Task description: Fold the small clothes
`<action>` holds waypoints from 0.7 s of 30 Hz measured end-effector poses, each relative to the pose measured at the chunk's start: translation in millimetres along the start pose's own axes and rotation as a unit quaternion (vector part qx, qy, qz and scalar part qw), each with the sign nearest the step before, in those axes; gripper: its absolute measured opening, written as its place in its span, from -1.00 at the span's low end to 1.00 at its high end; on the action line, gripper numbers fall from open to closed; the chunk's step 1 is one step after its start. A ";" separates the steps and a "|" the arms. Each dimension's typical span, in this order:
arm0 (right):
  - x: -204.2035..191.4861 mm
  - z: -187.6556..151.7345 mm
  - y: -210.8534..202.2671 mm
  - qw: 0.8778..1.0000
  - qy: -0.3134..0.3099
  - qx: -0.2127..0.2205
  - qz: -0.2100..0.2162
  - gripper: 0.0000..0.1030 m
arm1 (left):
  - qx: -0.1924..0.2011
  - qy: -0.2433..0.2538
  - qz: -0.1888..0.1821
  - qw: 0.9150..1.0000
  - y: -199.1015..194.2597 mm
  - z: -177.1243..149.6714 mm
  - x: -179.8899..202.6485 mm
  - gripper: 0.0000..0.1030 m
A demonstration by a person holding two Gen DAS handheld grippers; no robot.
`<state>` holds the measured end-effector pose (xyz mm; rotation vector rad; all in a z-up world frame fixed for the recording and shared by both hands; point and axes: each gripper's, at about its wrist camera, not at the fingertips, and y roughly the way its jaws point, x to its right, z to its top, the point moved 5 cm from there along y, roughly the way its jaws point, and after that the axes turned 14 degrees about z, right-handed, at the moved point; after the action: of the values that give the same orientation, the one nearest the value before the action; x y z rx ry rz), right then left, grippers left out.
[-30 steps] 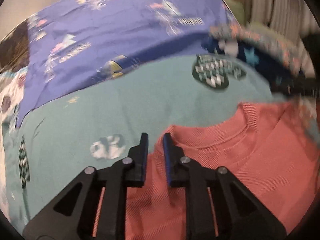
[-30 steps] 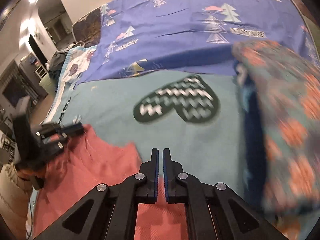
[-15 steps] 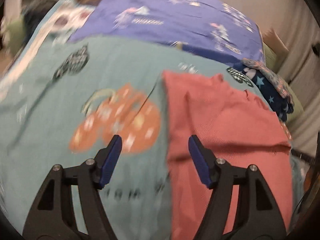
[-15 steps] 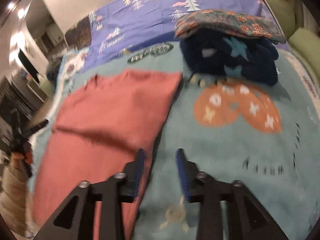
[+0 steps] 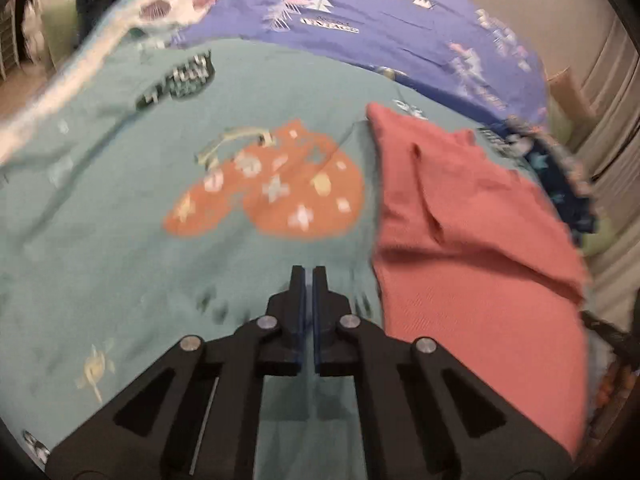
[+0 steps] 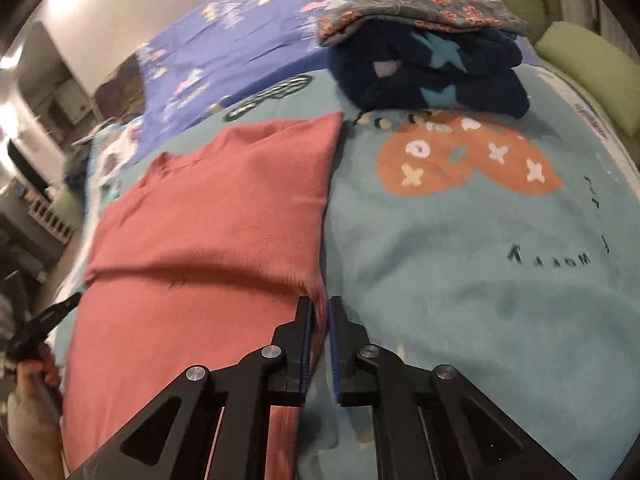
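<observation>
On the teal blanket [image 6: 460, 240], we see the red shirt [image 6: 208, 216] lying flat.
Our right tool [image 6: 319, 312] is closing on the shirt's right edge; our left tool [image 5: 308, 280] sits clenched and empty beside its left edge. A folded dark pile [image 6: 432, 68] rests beyond the shirt.

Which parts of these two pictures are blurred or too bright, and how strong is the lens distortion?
Left wrist view: motion blur smears the teal blanket and its orange print; the red garment is soft; the left tool stays sharp. Right wrist view: clearer, though the folded pile is slightly soft, and glare washes out the wall at upper left. Both views: fisheye bending and dark corners.
</observation>
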<state>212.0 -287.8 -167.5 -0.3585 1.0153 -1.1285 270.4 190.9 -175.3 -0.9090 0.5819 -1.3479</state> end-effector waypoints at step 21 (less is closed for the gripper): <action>-31.2 -201.1 -127.7 0.991 -0.032 0.058 0.118 -0.08 | 0.023 0.071 -0.066 0.995 -123.1 -178.7 -22.6 0.46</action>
<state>-27.4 -268.0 -169.8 -0.1747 0.9065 -0.9509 52.6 177.3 -175.1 -0.8317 0.6049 -1.5481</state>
